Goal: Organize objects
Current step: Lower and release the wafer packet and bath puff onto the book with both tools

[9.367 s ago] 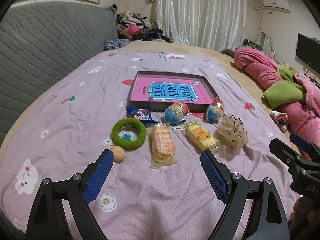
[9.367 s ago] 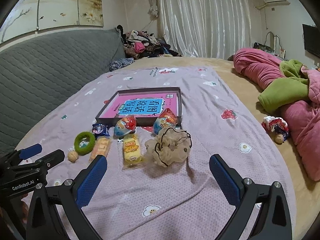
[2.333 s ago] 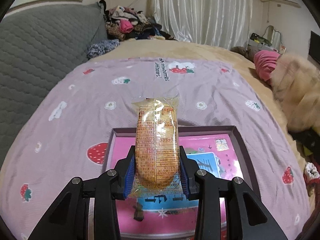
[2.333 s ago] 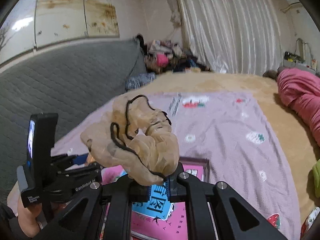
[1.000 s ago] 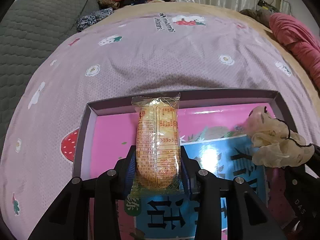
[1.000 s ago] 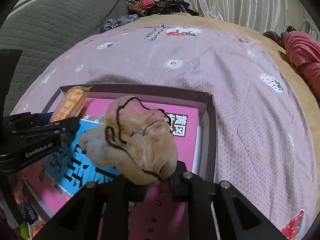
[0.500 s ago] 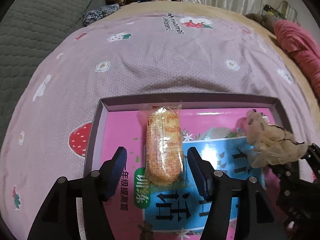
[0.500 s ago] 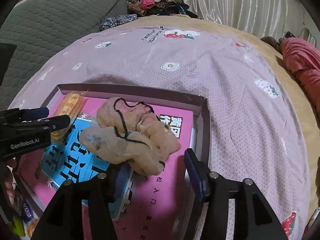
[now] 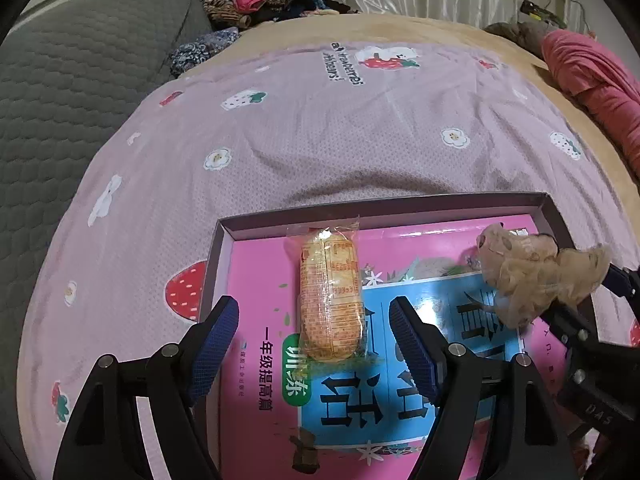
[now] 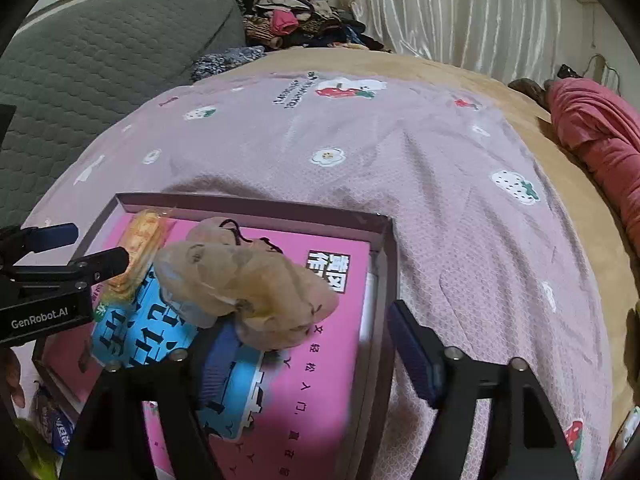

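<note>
A wrapped orange snack cake (image 9: 330, 296) lies lengthwise in the shallow box (image 9: 380, 202), on its pink and blue printed sheet. My left gripper (image 9: 313, 306) stands over the cake's near end. Its jaws are opening and the blue pads are clear of the wrapper on both sides. A beige scrunchie (image 10: 248, 280) with a black cord rests in the box's right half, draped over the left finger of my right gripper (image 10: 316, 332). That gripper's jaws are opening too, with no pad pressing on the scrunchie. The scrunchie (image 9: 532, 276) and the cake (image 10: 140, 248) each show in the other view as well.
The box sits on a lilac strawberry-print sheet (image 9: 320, 140) over a bed. A grey quilted headboard (image 9: 80, 60) runs along the left, with piled clothes (image 10: 288, 20) behind. A pink blanket (image 10: 592, 128) lies at the right. A blue packet (image 10: 60, 432) lies outside the box's near left corner.
Both grippers' jaws have spread apart. The left let go of the snack cake, which now lies in the box, and rose a little. The right released the scrunchie, which sagged onto the box.
</note>
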A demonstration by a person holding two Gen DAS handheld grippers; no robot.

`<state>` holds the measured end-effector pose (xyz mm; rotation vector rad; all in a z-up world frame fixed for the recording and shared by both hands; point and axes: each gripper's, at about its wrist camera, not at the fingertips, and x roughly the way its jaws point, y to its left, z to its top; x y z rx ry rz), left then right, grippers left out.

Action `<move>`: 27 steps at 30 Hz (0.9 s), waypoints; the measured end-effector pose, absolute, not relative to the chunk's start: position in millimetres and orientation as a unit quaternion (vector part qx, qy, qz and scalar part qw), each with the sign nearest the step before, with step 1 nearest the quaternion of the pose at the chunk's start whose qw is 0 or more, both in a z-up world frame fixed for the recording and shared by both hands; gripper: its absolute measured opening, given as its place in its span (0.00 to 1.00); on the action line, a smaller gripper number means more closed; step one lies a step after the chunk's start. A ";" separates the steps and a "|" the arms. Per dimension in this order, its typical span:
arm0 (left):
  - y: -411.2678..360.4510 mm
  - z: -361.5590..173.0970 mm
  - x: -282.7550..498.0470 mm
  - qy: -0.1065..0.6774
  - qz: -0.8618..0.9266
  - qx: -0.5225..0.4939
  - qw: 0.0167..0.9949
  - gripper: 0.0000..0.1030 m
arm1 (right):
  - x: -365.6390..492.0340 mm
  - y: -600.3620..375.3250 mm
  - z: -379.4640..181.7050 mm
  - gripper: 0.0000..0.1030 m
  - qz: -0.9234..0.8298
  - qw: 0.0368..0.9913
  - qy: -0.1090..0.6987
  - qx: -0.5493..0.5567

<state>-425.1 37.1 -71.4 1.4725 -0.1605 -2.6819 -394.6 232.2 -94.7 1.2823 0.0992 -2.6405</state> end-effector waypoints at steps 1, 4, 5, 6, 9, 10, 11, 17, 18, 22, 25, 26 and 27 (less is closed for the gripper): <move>36.3 -71.5 -424.6 -0.050 -0.875 0.480 0.038 0.77 | -394.9 230.0 -96.1 0.76 -0.892 0.099 0.045 0.438; 34.9 -69.6 -422.2 -0.047 -0.877 0.476 0.039 0.77 | -394.6 228.5 -95.4 0.76 -0.892 0.102 0.051 0.438; 33.6 -68.4 -421.1 -0.045 -0.878 0.475 0.039 0.77 | -393.9 229.2 -94.0 0.76 -0.892 0.105 0.047 0.437; 32.3 -66.9 -419.9 -0.042 -0.879 0.473 0.041 0.77 | -392.8 229.6 -92.0 0.76 -0.893 0.107 0.044 0.435; 28.5 -62.2 -415.9 -0.037 -0.881 0.469 0.042 0.77 | -387.5 230.8 -82.5 0.76 -0.900 0.104 0.041 0.421; 28.1 -60.8 -415.0 -0.038 -0.881 0.469 0.040 0.77 | -386.0 231.5 -79.4 0.77 -0.902 0.103 0.039 0.417; 27.7 -59.4 -414.2 -0.037 -0.882 0.468 0.040 0.77 | -385.3 232.0 -78.0 0.78 -0.903 0.102 0.038 0.416; 26.0 -54.6 -409.8 -0.032 -0.884 0.464 0.034 0.77 | -387.5 233.0 -80.1 0.83 -0.900 0.098 0.026 0.424; 26.2 -53.9 -409.6 -0.032 -0.886 0.462 0.035 0.77 | -387.9 232.2 -80.9 0.83 -0.899 0.097 0.028 0.425; 26.4 -51.4 -409.8 -0.025 -0.887 0.459 0.031 0.77 | -381.7 233.0 -67.7 0.83 -0.909 0.102 0.020 0.403; 26.1 -49.7 -408.0 -0.024 -0.889 0.457 0.030 0.77 | -378.9 235.2 -60.9 0.83 -0.914 0.100 0.014 0.394; 25.6 -49.3 -407.4 -0.023 -0.888 0.457 0.030 0.77 | -378.7 236.1 -59.9 0.83 -0.915 0.100 0.012 0.391; 25.3 -48.8 -406.8 -0.023 -0.888 0.458 0.029 0.77 | -378.9 237.2 -59.6 0.83 -0.915 0.101 0.007 0.392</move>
